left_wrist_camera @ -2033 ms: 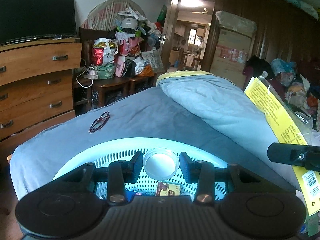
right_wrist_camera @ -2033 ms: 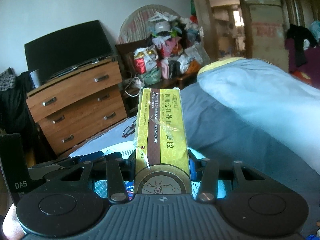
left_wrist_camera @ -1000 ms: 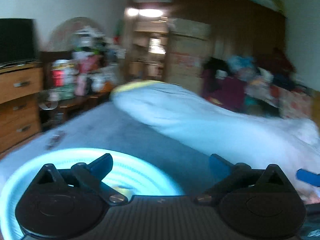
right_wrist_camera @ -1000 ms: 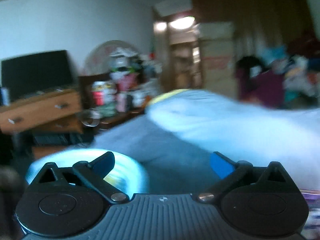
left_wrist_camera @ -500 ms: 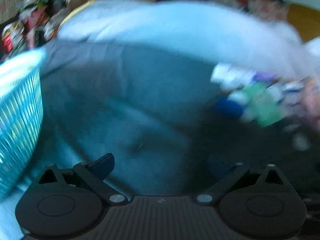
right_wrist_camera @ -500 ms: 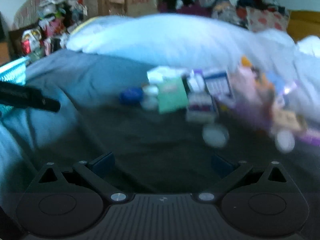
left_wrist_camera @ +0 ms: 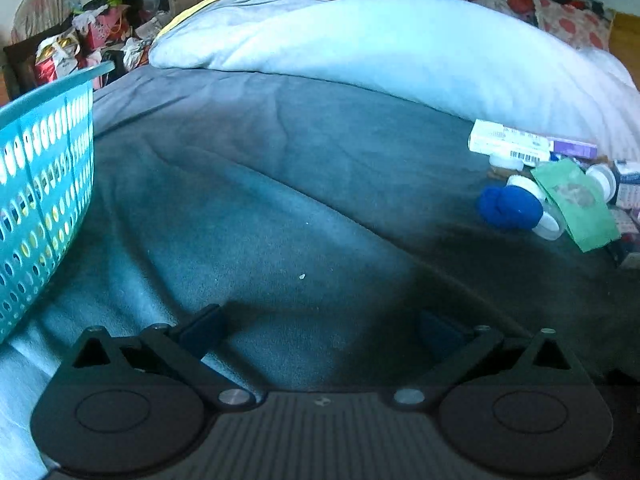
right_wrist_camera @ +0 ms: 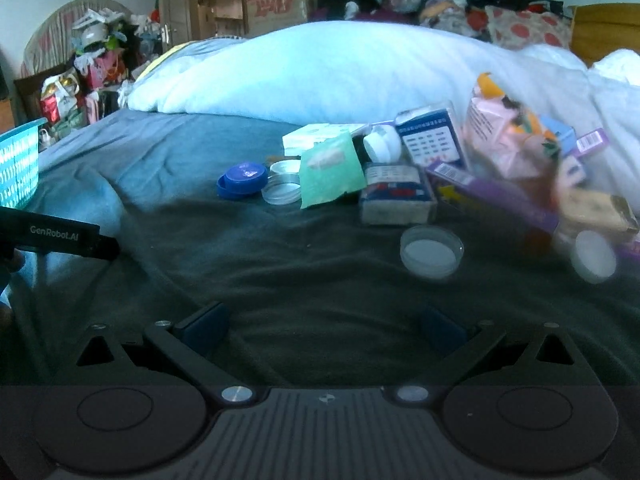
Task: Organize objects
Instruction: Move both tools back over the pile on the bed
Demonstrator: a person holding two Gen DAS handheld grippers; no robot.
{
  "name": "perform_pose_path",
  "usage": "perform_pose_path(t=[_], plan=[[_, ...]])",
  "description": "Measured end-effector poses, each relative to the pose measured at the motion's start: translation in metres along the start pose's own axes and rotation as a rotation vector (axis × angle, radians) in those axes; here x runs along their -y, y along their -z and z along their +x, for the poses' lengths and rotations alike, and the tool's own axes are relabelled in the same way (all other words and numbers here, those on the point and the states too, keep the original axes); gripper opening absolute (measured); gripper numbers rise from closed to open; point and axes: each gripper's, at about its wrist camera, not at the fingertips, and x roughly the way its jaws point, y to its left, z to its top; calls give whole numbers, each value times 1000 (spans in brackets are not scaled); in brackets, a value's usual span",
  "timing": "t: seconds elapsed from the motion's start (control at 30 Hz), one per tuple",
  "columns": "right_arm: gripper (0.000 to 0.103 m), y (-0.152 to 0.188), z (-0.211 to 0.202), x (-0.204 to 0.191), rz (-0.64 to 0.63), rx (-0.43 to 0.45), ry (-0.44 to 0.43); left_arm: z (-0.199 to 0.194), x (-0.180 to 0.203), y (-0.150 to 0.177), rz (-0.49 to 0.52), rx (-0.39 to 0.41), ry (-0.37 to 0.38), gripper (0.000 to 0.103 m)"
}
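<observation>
Both grippers, left (left_wrist_camera: 320,330) and right (right_wrist_camera: 324,326), hang empty with jaws spread over the bed (right_wrist_camera: 280,272), between loads; next, reach for the pile (right_wrist_camera: 420,176) at 1 o'clock.

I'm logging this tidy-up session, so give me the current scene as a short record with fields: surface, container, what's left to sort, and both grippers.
surface: dark grey bedspread, pale blue duvet behind
container: teal perforated basket, at the left edge
left to sort: pile at the right, including blue round container, clear round lid, green packet, boxes and pouches
left gripper: open, empty
right gripper: open, empty, faces the pile
</observation>
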Motion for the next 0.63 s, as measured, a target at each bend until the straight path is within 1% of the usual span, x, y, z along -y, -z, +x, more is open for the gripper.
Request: perform_pose_path(t=[0.07,0.2,0.3,0.33,0.63], plan=[[103,-1,2,1,4,0,-2,-1,-7,-2,-1,10,5,103],[103,0,3,1,10,1,-4,-6,-7,2,0,14,3,103],[103,0,3,1,12,2,-5,1,-12,-2,3,14,2,103],[103,0,2,1,12,2,-6,-2,-23,-1,-1,12,4,103],[103,0,2,0,14,3,-6,-2,-24,-4,-8,6,4,103]])
